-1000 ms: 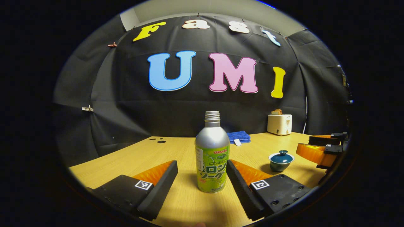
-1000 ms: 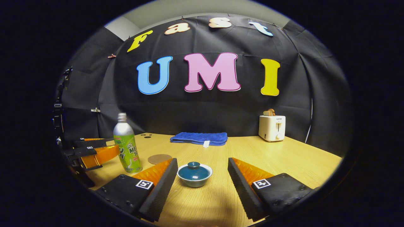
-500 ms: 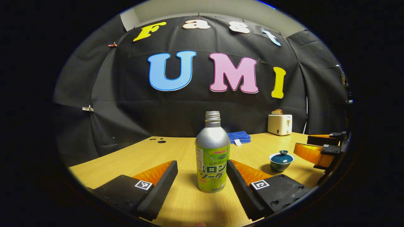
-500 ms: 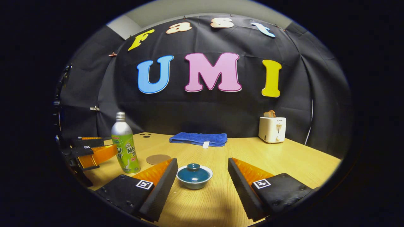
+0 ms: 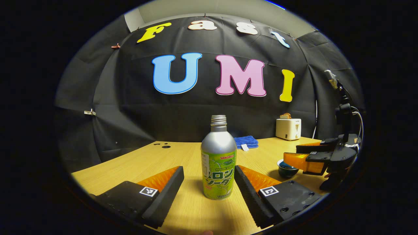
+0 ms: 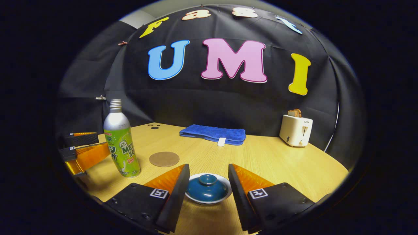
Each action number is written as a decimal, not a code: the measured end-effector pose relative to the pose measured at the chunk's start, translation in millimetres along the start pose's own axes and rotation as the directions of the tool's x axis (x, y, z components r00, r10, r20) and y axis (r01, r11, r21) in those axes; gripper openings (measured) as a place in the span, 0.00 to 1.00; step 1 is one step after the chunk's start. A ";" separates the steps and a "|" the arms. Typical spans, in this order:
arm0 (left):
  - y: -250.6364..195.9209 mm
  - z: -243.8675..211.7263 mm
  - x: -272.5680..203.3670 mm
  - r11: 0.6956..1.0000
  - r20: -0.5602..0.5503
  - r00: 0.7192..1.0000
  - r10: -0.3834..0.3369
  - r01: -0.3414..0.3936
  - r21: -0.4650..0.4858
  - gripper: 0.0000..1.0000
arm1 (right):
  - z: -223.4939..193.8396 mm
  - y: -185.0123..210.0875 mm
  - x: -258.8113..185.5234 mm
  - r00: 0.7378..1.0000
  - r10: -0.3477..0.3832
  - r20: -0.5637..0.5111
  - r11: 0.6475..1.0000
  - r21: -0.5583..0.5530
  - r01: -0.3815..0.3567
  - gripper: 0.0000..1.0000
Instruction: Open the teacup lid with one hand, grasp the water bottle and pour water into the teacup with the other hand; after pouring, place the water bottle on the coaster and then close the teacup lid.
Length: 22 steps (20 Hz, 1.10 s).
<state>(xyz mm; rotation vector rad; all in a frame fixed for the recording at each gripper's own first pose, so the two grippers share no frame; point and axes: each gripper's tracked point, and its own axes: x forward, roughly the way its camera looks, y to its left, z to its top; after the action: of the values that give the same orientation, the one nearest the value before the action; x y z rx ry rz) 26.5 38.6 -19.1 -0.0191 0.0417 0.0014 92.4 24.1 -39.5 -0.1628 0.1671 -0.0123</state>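
Left gripper view: the left gripper (image 5: 209, 182) stands spread wide around the upright soda bottle (image 5: 218, 163) on the wooden table (image 5: 147, 160), fingers apart from it. Right gripper view: the right gripper (image 6: 207, 182) is parted either side of the lidded teacup (image 6: 208, 189), not pressing; the cork coaster (image 6: 164, 159) lies just beside the bottle.

The left gripper view looks low and level across the table (image 5: 137, 163) toward the booth wall, close behind the water bottle (image 5: 218, 163), which stands centred between its fingers. The right gripper view sits to the right of the bottle (image 6: 120, 143), higher and tilted downward, close above the teacup (image 6: 208, 188). Both views share the bottle, teacup (image 5: 286, 168), blue towel (image 5: 246, 141) and toaster (image 5: 288, 128).
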 end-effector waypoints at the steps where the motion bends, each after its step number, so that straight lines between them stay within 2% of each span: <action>1: -0.2 -0.1 0.5 1.000 0.000 1.000 0.000 0.000 0.000 0.98 | -3.2 1.5 1.7 1.000 0.009 -0.024 1.000 0.004 -0.009 0.69; 4: -0.6 0.3 0.8 1.000 0.000 1.000 0.000 0.000 0.000 0.98 | -8.4 3.2 5.0 0.998 0.029 -0.060 0.999 0.021 -0.027 0.68; 5: -0.7 -0.1 0.5 1.000 0.000 1.000 0.000 0.000 0.000 0.98 | -6.0 4.0 4.3 0.998 0.034 -0.059 0.999 0.024 -0.033 0.54; 6: -0.6 -0.1 0.3 1.000 0.001 1.000 0.001 -0.001 0.000 0.98 | -5.6 6.5 4.5 0.997 0.044 -0.063 0.999 0.025 -0.043 0.54; 8: 0.0 0.2 -0.2 1.000 0.001 1.000 0.001 -0.001 0.001 0.98 | -7.3 7.9 6.4 0.997 0.047 -0.067 0.999 0.020 -0.046 0.45; 12: 3.5 0.1 -0.1 1.000 -0.001 1.000 0.017 -0.017 0.001 0.98 | -7.5 7.0 5.4 0.996 0.055 -0.071 0.998 0.011 -0.055 0.43; 17: 1.2 0.1 1.4 1.000 0.000 1.000 0.009 -0.009 0.001 0.98 | -3.4 5.0 2.3 0.997 0.055 -0.049 0.998 0.025 -0.054 0.26; 22: -3.7 0.6 4.4 1.000 0.001 1.000 -0.015 0.015 0.001 0.98 | 4.5 4.1 -3.5 0.999 0.047 0.006 0.998 0.036 -0.047 0.27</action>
<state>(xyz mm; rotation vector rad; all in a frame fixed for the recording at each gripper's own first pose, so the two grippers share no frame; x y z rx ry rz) 30.9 35.0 -18.6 -0.0179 0.0408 -0.0132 89.7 29.0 -35.2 -0.1232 0.1653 0.0318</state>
